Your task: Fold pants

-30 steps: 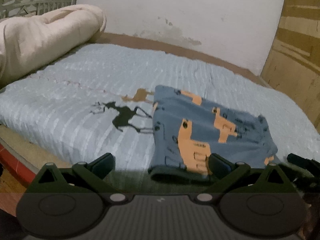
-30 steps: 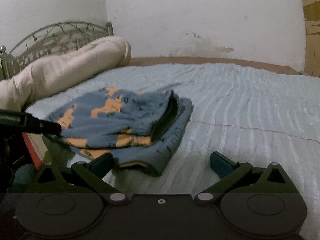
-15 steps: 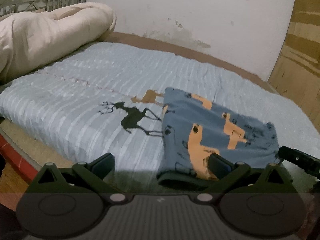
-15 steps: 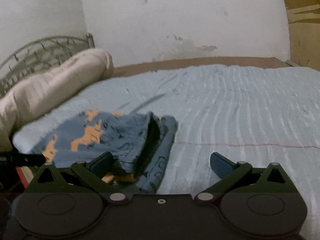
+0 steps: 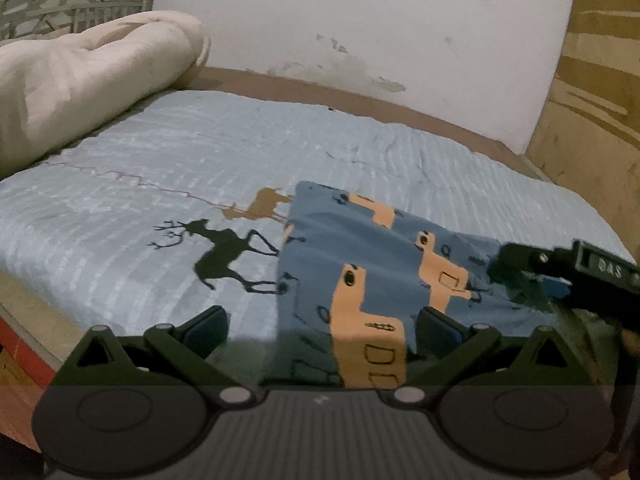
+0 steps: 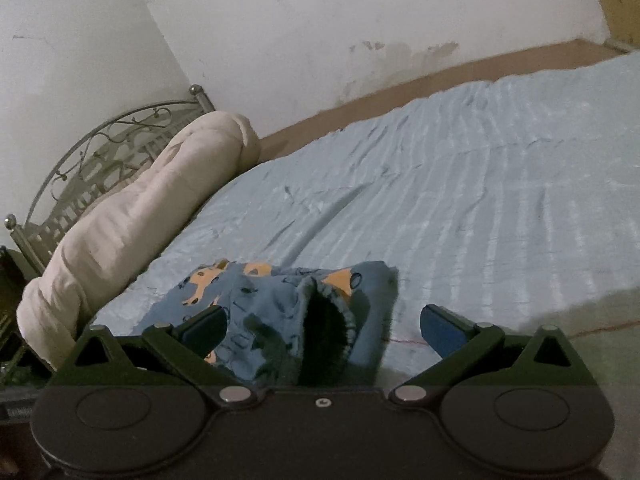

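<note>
Blue pants with orange shapes (image 5: 372,264) lie folded on the light blue bedspread (image 5: 160,168), close to the near edge of the bed. My left gripper (image 5: 322,322) is open, and the near edge of the pants lies between its fingers. In the right wrist view the pants (image 6: 280,300) show their dark waist opening between the fingers of my open right gripper (image 6: 322,322). The right gripper (image 5: 516,266) also reaches in from the right of the left wrist view, its tip at the pants' right edge.
A rolled cream duvet (image 5: 80,76) lies against the metal headboard (image 6: 100,156) at the left. A white wall runs behind the bed, with a wooden panel (image 5: 592,92) at the right. Deer prints (image 5: 224,252) mark the bedspread left of the pants.
Both grippers have come closer to the pants, which now lie between each pair of fingers. The right gripper has tilted and swung toward the waist opening.
</note>
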Demonstrator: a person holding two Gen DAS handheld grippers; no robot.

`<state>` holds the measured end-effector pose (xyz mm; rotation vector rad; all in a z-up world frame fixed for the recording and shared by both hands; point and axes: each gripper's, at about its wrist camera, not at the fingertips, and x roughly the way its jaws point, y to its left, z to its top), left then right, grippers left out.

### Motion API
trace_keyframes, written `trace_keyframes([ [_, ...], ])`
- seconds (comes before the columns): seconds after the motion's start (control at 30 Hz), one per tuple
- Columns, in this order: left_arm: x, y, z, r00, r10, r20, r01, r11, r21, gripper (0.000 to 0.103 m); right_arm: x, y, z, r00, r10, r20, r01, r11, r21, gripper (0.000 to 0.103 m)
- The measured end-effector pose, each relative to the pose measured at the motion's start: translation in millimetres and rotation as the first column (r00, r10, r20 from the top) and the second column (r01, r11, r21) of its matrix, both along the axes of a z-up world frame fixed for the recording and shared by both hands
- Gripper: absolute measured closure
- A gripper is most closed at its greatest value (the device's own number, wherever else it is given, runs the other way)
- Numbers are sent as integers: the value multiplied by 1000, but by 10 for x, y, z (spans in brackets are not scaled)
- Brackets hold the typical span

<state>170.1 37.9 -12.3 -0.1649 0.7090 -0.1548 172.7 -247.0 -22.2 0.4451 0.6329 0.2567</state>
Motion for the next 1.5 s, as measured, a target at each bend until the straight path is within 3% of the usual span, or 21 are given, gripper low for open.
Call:
trace_keyframes([
  [0.4,-15,-21,-23,1000,-11,-3,11,1000,1,1,146,30,-85,999,33,16,-33,999,2,3],
  [0.73,-36,34,1,1000,4,-1,-4,1000,-2,1,59,43,-158,999,9,42,-8,1000,-4,48],
  [0.93,-40,136,53,1000,19,-3,-19,999,-50,1,48,45,-179,999,5,48,-5,1000,2,53],
  [1.2,-17,155,45,999,13,-32,-16,997,-75,32,36,46,-203,999,0,47,0,1000,8,53],
  [1.33,-15,157,44,999,7,-40,-10,996,-93,60,36,47,-201,999,-1,49,0,1000,6,53],
  [1.4,-17,143,51,999,5,-40,-9,995,-96,67,35,50,-199,999,-1,49,0,1000,4,54],
  [1.47,-17,117,70,999,6,-32,-8,997,-75,83,32,61,-194,998,1,55,-1,1000,-4,58],
  [1.5,-18,108,84,1000,7,-28,-9,998,-66,85,27,69,-190,998,2,58,-1,1000,-9,59],
])
